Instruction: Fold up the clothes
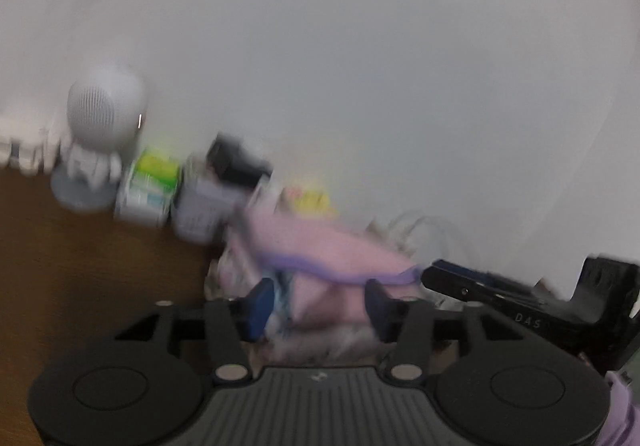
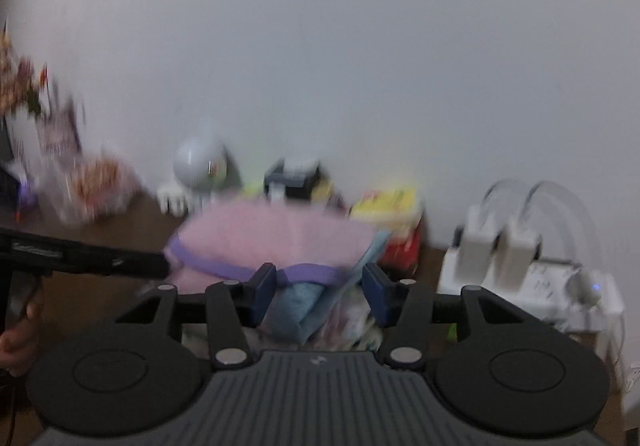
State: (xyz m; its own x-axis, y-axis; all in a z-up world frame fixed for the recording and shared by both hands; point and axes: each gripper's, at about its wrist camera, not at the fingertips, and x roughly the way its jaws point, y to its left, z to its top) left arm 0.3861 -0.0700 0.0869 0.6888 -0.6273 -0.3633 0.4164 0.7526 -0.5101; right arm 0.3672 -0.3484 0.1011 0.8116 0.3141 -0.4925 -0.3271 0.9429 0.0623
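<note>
Looking through your left wrist view, the pink garment [image 1: 320, 246] with its purple hem sits on top of a pile of clothes on the brown table [image 1: 80, 266], ahead of the left claw [image 1: 318, 306], roughly at 12 o'clock. The left claw stands wide, its blue pads apart with nothing between them; the cloth lies beyond the tips, and blur hides whether they touch it. The right claw comes in from 3 o'clock, reaching toward the hem's far end; from this view you cannot tell its state. A white round-headed figure [image 1: 100, 134] and small boxes [image 1: 148, 186] line the wall near 10 o'clock, so keep any cloth you lift clear of them. In your right wrist view, the same pink garment [image 2: 276, 238] rests at 12 o'clock over a blue folded piece [image 2: 300, 306], the purple hem running across just past the right claw [image 2: 318, 290], which also stands wide and empty. The left claw enters from 9 o'clock, its tip at the hem's corner. Both views are smeared, so slow down. Whether the garment is waiting to be spread or has been laid here already folded, the scene fits either. If you grip, take only the hem's single layer, at matching corners.
</note>
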